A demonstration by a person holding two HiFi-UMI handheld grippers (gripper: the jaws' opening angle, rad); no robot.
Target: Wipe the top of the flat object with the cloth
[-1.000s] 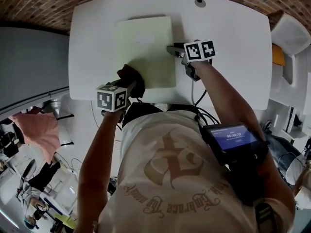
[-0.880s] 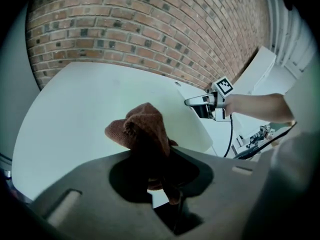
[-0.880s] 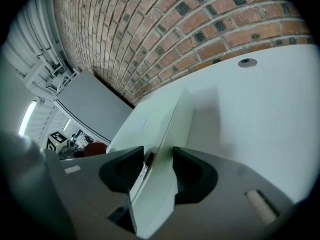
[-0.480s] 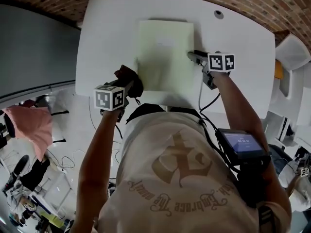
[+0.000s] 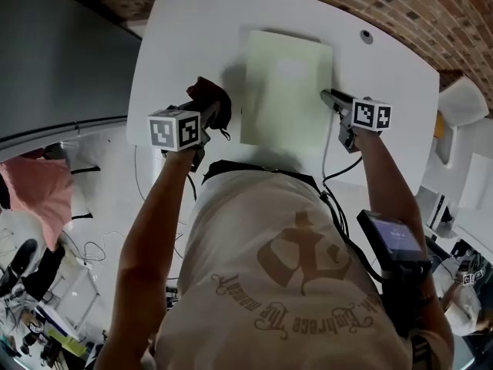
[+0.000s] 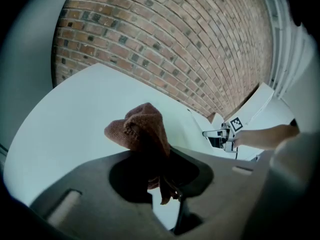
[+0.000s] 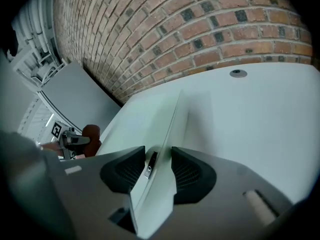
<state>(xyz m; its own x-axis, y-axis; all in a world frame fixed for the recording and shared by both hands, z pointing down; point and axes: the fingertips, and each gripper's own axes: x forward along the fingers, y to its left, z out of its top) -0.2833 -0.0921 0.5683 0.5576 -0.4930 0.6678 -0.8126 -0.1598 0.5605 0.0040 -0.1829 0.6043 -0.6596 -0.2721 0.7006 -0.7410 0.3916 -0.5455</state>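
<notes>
**A:** White desk below a brick wall, seen from above. What sits nearest the front edge?

**B:** The left tongs, pinching a brown cloth that bunches up past their tips.

**A:** Where is that cloth, exactly?

**B:** Over bare desk toward the front left. It is just beside the left edge of the pale green board, not on it.

**A:** And the board?

**B:** It lies flat in the middle of the desk, running from near the front edge toward the far one.

**A:** The other side?

**B:** The right tongs stand spread at the board's right edge, which runs between the jaws. They have just been closing a little. I cannot tell whether the pads touch it.

**A:** Farther back?

**B:** A small round cap is set in the desk toward the far right corner.
</notes>
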